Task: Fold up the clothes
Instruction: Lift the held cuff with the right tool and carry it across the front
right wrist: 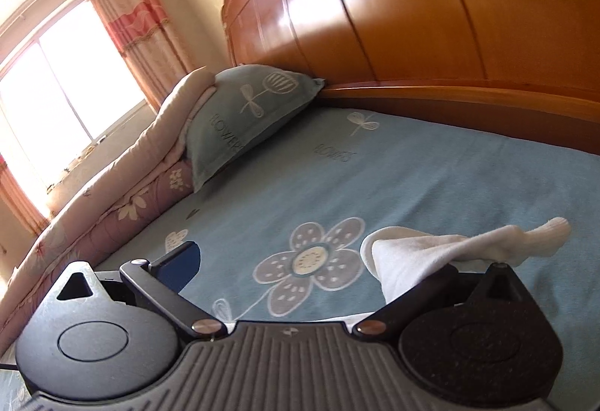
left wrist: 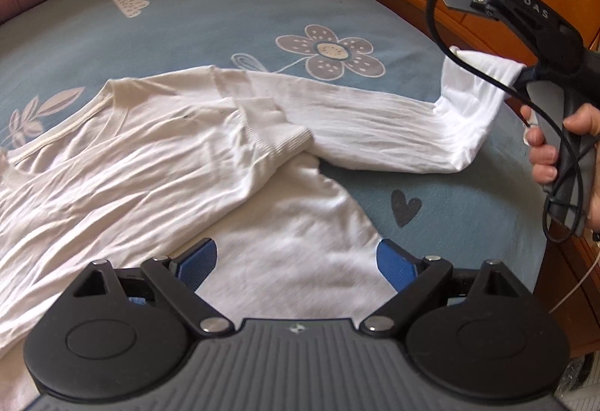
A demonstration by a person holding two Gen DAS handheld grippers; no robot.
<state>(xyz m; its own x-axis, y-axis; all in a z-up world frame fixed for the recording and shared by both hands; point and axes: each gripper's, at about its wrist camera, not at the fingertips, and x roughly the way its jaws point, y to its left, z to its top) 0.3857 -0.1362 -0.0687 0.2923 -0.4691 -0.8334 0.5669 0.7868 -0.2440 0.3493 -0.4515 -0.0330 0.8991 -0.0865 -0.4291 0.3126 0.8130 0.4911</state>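
Shirt (left wrist: 157, 163) cuff drapes over, hiding right tool's (right wrist: 300, 272) finger

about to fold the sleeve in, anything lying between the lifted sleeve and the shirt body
Nothing visible. The right hand-held gripper has the white long-sleeved shirt's far sleeve draped on it, and only bare blue floral bedsheet lies between. The other sleeve's ribbed cuff already lies folded across the body.

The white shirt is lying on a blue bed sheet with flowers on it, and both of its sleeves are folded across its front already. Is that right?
Not quite. Only one sleeve is folded across the white shirt. The other sleeve stretches out sideways, its cuff draped on the right gripper. The left wrist view shows this. The blue flowered sheet is right.
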